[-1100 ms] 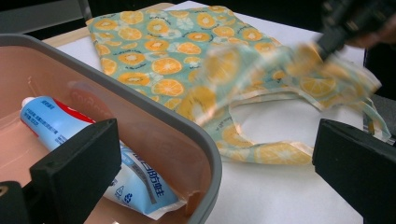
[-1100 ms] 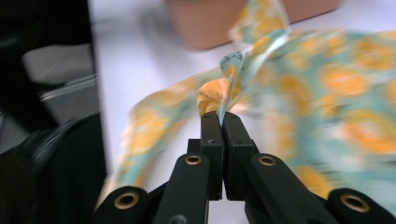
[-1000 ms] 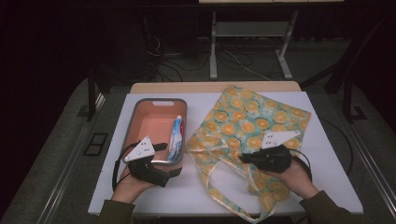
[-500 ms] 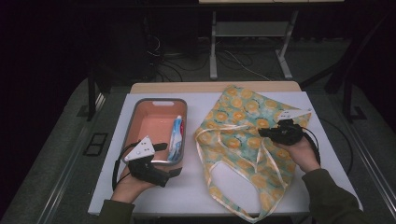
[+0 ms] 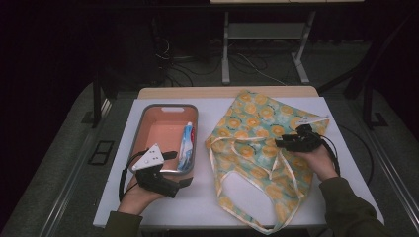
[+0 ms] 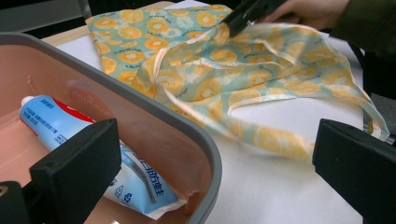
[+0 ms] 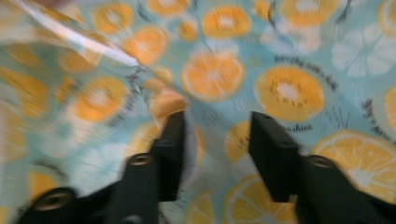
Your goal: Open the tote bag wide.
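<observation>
High view: limp orange-print cloth bag (image 5: 257, 133) (wrinkled) beside rounded plastic tray (image 5: 143, 123).

My right gripper (image 7: 217, 154) hangs over the orange-print bag (image 7: 289, 93) — jaws just opened, blurred fabric between them.

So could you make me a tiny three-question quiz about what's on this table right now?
1. True or false: the toothpaste tube lies inside the pink tray.
2. Which gripper is over the orange-print tote bag? A) left gripper B) right gripper
3. What is the state of the left gripper's jaws?

Key
1. True.
2. B. Its jaws have just been opening, with bag cloth still between them.
3. Wide open, straddling the tray's near corner and holding nothing.
</observation>
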The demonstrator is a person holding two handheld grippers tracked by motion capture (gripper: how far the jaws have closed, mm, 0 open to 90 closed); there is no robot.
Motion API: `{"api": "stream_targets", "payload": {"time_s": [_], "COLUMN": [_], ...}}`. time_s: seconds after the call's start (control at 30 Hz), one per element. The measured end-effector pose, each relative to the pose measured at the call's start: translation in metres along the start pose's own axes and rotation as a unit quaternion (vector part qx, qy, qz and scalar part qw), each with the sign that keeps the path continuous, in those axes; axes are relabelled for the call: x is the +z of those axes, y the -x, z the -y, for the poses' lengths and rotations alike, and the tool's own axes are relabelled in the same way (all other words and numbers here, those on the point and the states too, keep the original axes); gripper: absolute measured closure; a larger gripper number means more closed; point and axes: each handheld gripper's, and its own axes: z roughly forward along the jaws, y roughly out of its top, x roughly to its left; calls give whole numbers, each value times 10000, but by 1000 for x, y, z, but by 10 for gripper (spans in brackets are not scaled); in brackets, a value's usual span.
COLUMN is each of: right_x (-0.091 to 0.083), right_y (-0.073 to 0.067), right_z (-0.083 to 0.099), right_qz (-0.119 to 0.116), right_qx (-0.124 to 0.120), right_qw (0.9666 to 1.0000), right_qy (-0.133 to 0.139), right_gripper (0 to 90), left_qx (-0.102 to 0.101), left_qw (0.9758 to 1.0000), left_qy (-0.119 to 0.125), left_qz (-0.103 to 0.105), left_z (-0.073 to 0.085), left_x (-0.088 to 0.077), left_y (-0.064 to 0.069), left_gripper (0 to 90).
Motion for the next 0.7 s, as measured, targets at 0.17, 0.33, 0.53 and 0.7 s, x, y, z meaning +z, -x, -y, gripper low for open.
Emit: {"api": "stream_targets", "payload": {"time_s": [0.17, 0.33, 0.53, 0.7], "right_x": [-32, -50, -40, -9], "right_y": [-25, -53, -91, -99], "right_z": [-12, -17, -11, 4], "right_qz": [-162, -402, -910, -1070], "right_qx": [-339, -692, -1308, -1500], "right_qw": [9986, 9955, 9872, 9818], "right_qy": [382, 515, 109, -466], "right_gripper": [434, 429, 451, 454], "left_qx": [6, 8, 13, 13], "left_qw": [10000, 10000, 10000, 10000], "left_qy": [-12, -10, -14, -16], "left_qz": [-3, -5, -11, -10], "left_z": [0, 0, 0, 0], "left_x": [0, 0, 0, 1], "left_y": [0, 0, 0, 0], "left_gripper": [0, 0, 0, 0]}}
